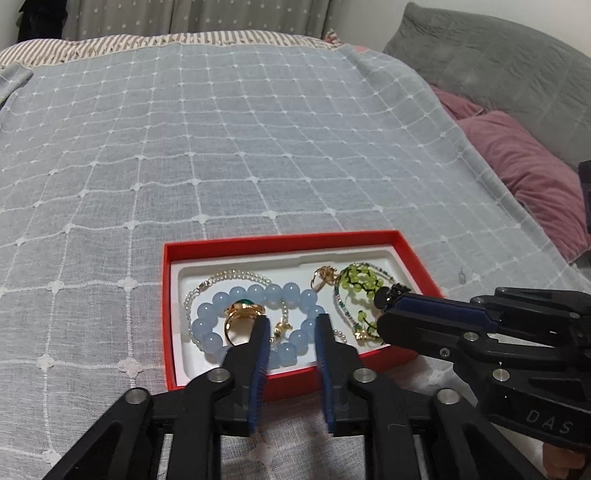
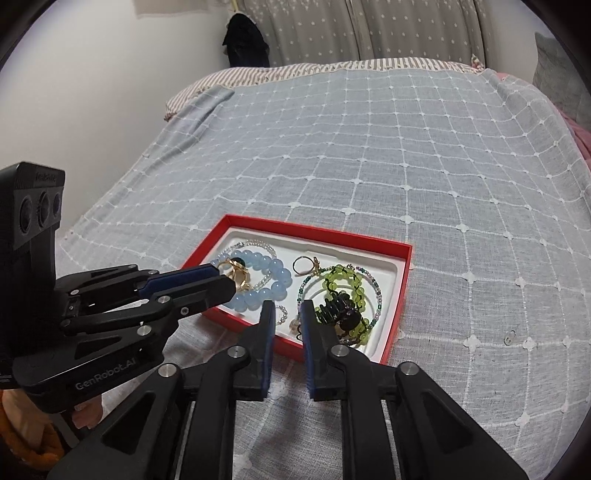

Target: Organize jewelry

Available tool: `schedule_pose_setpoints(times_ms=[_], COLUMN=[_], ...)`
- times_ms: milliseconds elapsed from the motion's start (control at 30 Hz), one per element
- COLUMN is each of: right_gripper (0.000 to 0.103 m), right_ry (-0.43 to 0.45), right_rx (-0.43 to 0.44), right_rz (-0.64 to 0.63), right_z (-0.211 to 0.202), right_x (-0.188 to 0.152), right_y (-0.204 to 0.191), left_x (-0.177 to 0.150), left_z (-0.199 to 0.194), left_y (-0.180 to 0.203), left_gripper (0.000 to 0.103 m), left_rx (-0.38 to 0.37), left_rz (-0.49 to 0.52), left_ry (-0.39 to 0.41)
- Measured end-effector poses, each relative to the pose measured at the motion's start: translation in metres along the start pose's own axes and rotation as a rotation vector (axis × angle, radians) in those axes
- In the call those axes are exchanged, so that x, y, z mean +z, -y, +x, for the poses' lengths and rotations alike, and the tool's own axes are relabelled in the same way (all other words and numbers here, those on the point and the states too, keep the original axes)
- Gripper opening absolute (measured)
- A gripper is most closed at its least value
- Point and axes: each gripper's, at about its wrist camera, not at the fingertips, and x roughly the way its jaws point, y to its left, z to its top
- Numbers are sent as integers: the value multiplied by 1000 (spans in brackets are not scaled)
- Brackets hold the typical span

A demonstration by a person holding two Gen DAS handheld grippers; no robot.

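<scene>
A red box with a white tray insert lies on the bed and holds the jewelry. In its left half lie a blue bead bracelet, a gold ring with a green stone and a thin pearl chain. In its right half lie a green bead bracelet, a gold earring and a black hair claw. My left gripper is open and empty over the blue bracelet, next to the ring. My right gripper is open and empty, its right finger beside the hair claw.
The bed has a grey-blue checked cover. Pink pillows and a grey quilt lie to the right. A small metal piece lies on the cover right of the box. Curtains hang behind the bed.
</scene>
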Motion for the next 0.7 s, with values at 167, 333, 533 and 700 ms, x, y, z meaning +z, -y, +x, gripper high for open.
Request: schedule_pose_setpoints(times_ms=[167,333,533,700], right_gripper=[38,47,60,69], right_ry=[42,48,13,-78], right_rx=[9,-24,-95,-193], right_rz=[27,44,48,80], right_z=[-19,-34,-48,-47], right_x=[4,1,-13,-37], right_y=[2,5,4,1], left_x=[4,0,-15,-37], left_z=[-20,-35,-42,-41], left_y=[-9,-26,-33,-33], left_gripper=[43,60,84,99], left_rx=[13,67,167,246], left_rz=[-37,-90,-103,-114], left_ry=[30,20,-27,-99])
